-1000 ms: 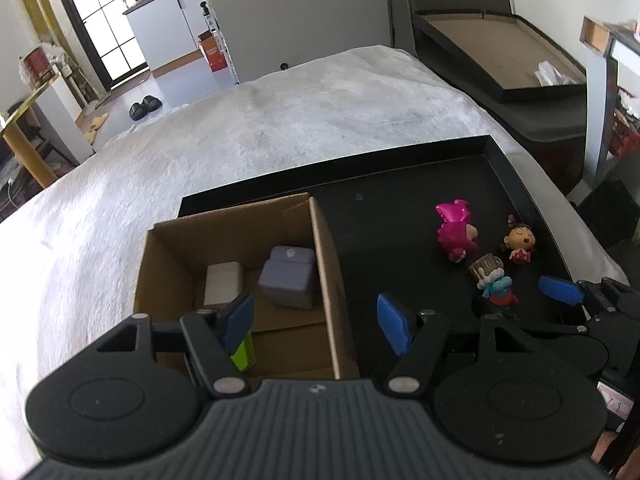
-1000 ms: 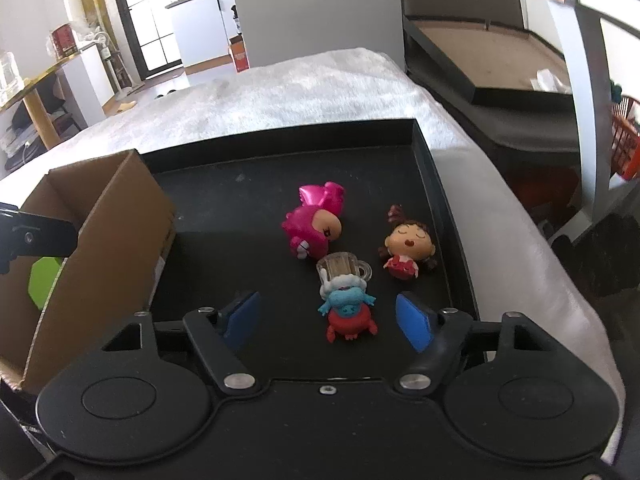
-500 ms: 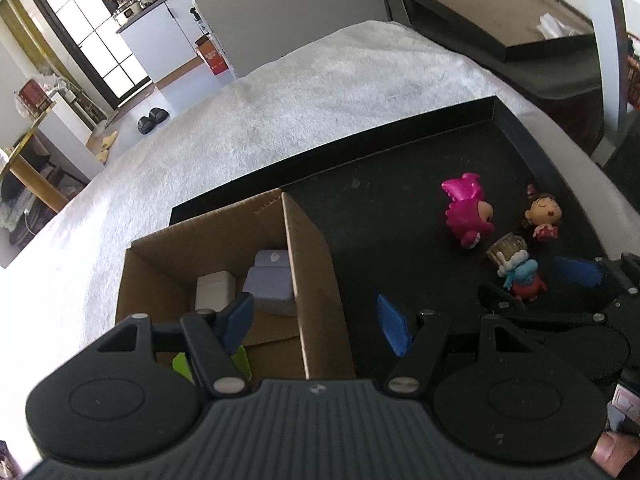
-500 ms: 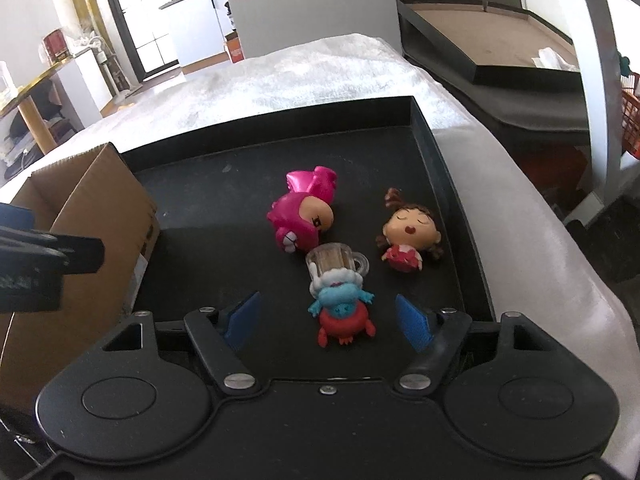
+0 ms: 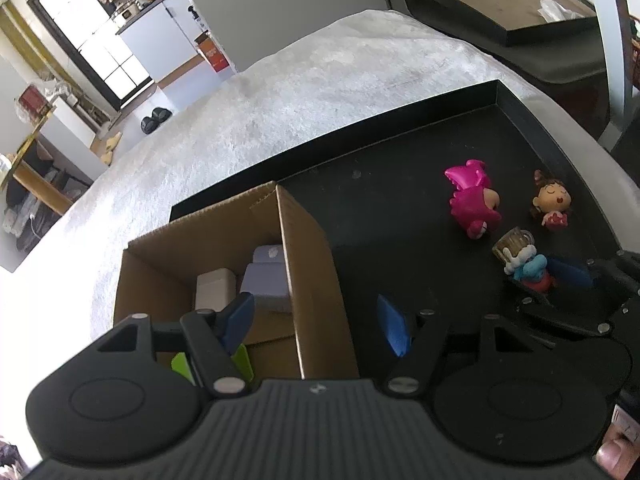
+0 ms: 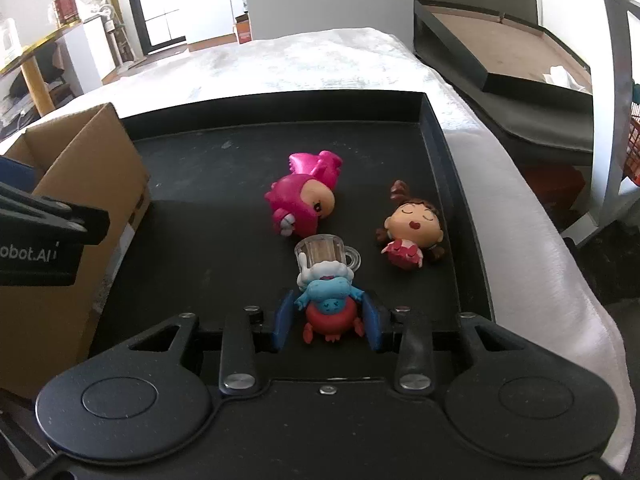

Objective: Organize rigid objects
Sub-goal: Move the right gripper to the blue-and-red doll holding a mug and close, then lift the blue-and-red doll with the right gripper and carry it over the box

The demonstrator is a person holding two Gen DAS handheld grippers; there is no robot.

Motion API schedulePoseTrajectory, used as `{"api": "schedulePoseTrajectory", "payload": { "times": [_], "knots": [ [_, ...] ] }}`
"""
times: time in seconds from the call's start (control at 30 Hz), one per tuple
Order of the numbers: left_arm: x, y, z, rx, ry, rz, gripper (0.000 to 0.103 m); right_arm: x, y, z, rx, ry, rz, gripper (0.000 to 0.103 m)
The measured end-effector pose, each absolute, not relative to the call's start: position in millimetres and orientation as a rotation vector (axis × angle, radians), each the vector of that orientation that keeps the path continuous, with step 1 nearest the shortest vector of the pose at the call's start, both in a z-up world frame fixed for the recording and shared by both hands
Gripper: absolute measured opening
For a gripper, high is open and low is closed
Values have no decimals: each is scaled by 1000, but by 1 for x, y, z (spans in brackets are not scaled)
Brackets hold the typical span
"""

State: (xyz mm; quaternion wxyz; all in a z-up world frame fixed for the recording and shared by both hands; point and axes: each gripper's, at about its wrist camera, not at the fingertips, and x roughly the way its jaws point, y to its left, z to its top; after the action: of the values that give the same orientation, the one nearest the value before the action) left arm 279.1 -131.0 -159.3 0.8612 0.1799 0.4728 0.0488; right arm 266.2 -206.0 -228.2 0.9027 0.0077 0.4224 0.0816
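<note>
Three figurines lie on a black tray [image 6: 460, 216]: a pink one [image 6: 304, 200], a brown-haired girl [image 6: 412, 228], and a blue-and-red figure with a beer mug [image 6: 328, 288]. My right gripper [image 6: 328, 320] is shut on the blue-and-red figure's red body. The same figurines show in the left wrist view: pink [image 5: 472, 200], girl [image 5: 552, 200], blue-and-red [image 5: 524, 264]. My left gripper [image 5: 316, 320] is open and empty, straddling the right wall of a cardboard box [image 5: 308, 264]. The box holds a lavender block [image 5: 268, 280], a white block [image 5: 214, 288] and a green piece [image 5: 244, 360].
The tray rests on a white fuzzy cover [image 5: 320, 80]. The cardboard box [image 6: 80, 184] stands at the tray's left in the right wrist view. A dark shelf with a brown board [image 6: 500, 48] stands to the far right.
My right gripper moved forward and closed its fingers on the blue-and-red figure. My left gripper rose and tilted a little, staying open over the box wall.
</note>
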Motion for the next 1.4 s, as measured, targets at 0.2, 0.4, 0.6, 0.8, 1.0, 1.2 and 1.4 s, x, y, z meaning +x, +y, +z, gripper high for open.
{"api": "schedulePoseTrajectory", "payload": {
  "times": [0.2,0.4,0.6,0.8,1.0,1.2,1.4],
  "knots": [
    [272,-124,-150,354,978,107,67,262,-207,-217,26,848,171,37],
    [262,-114,-136,336,961,119,67,255,-205,-205,32,819,186,37],
    [251,-104,-128,316,954,122,67,247,-197,-193,-11,795,210,37],
    [242,-92,-123,293,955,125,67,239,-191,-177,-40,781,217,37],
    [235,-75,-113,258,950,127,67,233,-179,-157,-50,764,225,37],
    [228,-54,-104,215,941,143,67,230,-167,-141,-49,747,231,37],
    [220,-36,-98,175,936,151,67,225,-153,-129,-64,735,239,37]
  ]
}}
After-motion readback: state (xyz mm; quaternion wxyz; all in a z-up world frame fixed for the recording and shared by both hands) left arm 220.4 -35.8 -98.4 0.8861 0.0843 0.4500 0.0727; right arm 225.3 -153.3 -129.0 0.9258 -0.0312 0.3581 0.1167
